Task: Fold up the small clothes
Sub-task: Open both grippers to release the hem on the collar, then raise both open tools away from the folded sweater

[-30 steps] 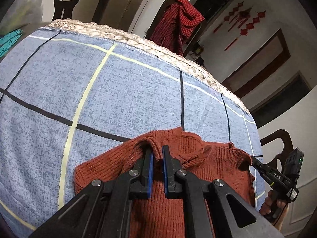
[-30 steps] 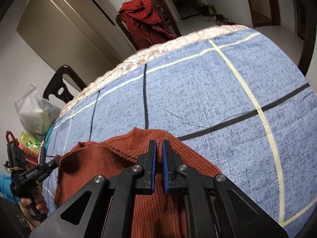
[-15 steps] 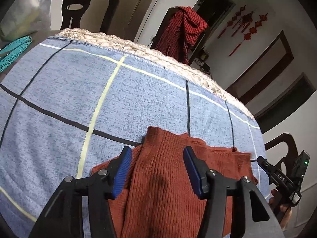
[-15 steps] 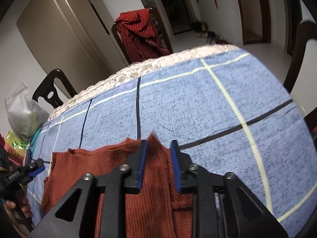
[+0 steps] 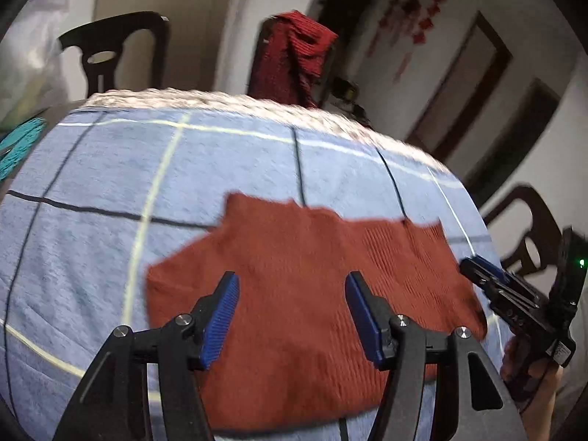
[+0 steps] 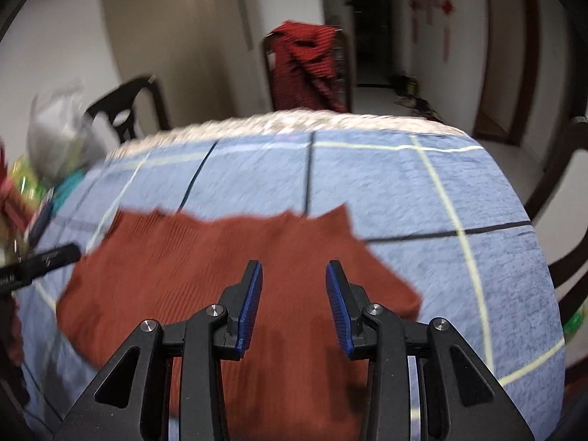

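Observation:
A rust-red knitted garment [image 5: 301,275] lies folded and flat on the blue checked tablecloth [image 5: 110,169]; it also shows in the right wrist view [image 6: 205,268]. My left gripper [image 5: 292,312] is open and empty, raised above the garment's near part. My right gripper [image 6: 294,305] is open and empty, also above the garment. The right gripper shows at the right edge of the left wrist view [image 5: 514,294]. The left gripper's tip shows at the left edge of the right wrist view [image 6: 40,257].
Dark wooden chairs [image 5: 114,55] stand around the table; one holds a red checked cloth [image 6: 305,62]. A plastic bag [image 6: 62,136] and a teal item [image 5: 18,143] sit at the table's left end. A pale fringe [image 5: 257,106] runs along the far edge.
Both grippers let go of the garment's edge, opened wide and pulled back and up. The garment now lies flat on the cloth.

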Motion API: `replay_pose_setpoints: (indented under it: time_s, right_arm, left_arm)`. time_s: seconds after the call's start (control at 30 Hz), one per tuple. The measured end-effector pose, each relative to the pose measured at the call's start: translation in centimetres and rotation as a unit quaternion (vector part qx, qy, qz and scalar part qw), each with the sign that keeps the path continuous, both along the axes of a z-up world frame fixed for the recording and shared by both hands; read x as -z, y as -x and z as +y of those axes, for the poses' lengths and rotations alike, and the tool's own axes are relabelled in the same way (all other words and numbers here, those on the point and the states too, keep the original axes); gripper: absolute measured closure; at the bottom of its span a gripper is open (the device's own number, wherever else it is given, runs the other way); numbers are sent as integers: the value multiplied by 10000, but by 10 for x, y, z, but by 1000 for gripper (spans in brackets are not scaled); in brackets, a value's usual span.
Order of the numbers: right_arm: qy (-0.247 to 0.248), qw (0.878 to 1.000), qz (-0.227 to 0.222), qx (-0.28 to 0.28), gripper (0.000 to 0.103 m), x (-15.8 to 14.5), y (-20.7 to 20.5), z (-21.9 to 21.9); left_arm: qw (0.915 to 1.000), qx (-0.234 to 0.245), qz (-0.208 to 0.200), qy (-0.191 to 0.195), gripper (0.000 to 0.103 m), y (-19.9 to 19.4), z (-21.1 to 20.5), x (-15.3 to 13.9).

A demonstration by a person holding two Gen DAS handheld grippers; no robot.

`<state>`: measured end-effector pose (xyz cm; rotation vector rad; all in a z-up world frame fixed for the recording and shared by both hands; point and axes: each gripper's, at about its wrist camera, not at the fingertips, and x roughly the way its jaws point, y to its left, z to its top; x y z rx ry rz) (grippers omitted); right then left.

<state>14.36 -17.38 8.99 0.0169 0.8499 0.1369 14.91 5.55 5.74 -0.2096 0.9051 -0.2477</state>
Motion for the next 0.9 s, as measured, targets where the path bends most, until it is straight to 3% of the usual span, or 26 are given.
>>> replay_pose_setpoints:
  time_s: [0.13,0.33,0.5,0.67,0.77,0.9]
  right_arm:
    - [133,9994,173,-272,66,16,17,11]
    - [490,9980,312,-259,66,34,29,8]
    - [830,9963,90,-209,66,21,37,11]
    - [728,9957,152,-543,66,25,49,21]
    - [989,9934,175,-549,66,36,54,23]
    - [896,9951,164,-396,66,31,58,12]
  left_arm:
    - [9981,128,17,-607,40,17,-16,15]
    - [9970,117,200,-740,41,33,-11,31]
    - [9946,31,33,-1041,41,44,-8,27]
    - [9958,26,98,-906,41,51,-1,29]
    - [9963,13,101,-857,41,55,5,29]
    - [9962,26,71,-873,41,62,8,30]
